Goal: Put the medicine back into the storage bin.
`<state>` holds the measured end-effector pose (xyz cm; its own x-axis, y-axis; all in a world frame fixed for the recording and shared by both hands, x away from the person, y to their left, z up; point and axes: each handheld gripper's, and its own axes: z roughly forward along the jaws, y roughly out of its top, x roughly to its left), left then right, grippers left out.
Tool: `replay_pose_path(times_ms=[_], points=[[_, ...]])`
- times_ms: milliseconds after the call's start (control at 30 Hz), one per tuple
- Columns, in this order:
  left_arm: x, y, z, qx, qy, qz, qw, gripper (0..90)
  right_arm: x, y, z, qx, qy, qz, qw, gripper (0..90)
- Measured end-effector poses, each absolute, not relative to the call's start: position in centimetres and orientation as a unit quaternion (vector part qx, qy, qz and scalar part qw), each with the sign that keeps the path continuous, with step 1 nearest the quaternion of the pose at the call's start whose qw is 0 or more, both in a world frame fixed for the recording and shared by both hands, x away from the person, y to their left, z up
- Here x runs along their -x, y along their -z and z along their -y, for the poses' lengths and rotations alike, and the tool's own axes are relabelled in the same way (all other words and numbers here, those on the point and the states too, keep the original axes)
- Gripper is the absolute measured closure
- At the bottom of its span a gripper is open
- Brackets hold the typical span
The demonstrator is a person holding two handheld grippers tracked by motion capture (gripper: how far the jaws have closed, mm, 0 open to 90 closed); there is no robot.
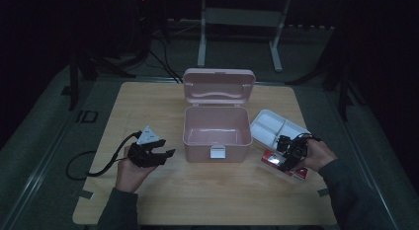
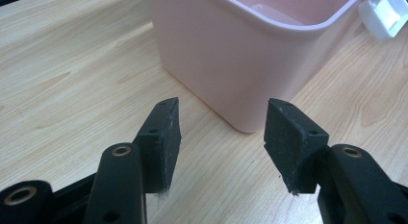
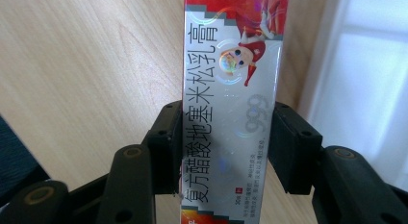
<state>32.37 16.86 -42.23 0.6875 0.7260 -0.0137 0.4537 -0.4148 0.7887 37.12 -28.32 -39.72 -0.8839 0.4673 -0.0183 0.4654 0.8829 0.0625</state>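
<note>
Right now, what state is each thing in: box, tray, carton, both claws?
Pink box: lid up, looks empty.
White tray: out on the table, beside the box.
Ointment carton: gripped between the right claw's pads.
Left claw: open, holding nothing.
Right claw: shut on the carton.

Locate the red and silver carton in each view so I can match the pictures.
High view: the red and silver carton lies at the table's right, between the right gripper jaws, beside the white tray.
Left gripper view: the carton is out of frame; the pink box stands ahead.
Right gripper view: the carton runs up the centre, clamped between both jaws.
Shared landmark: the white tray, a pale blur at the right gripper view's right edge.
</note>
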Motion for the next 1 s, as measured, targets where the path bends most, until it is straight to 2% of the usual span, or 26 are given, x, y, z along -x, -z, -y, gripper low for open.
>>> replay_pose_path(times_ms=[500,1000], points=[[-32.4,42.3,-16.8,-0.825,-0.165,-0.357,0.406,46.8,-38.0,34.4,26.9,-0.211,-0.035,-0.976,0.043,51.0],[-32.5,42.3,-16.8,-0.827,-0.165,-0.354,0.404,46.9,-39.6,31.5,23.8,-0.167,-0.036,-0.984,0.051,51.1]])
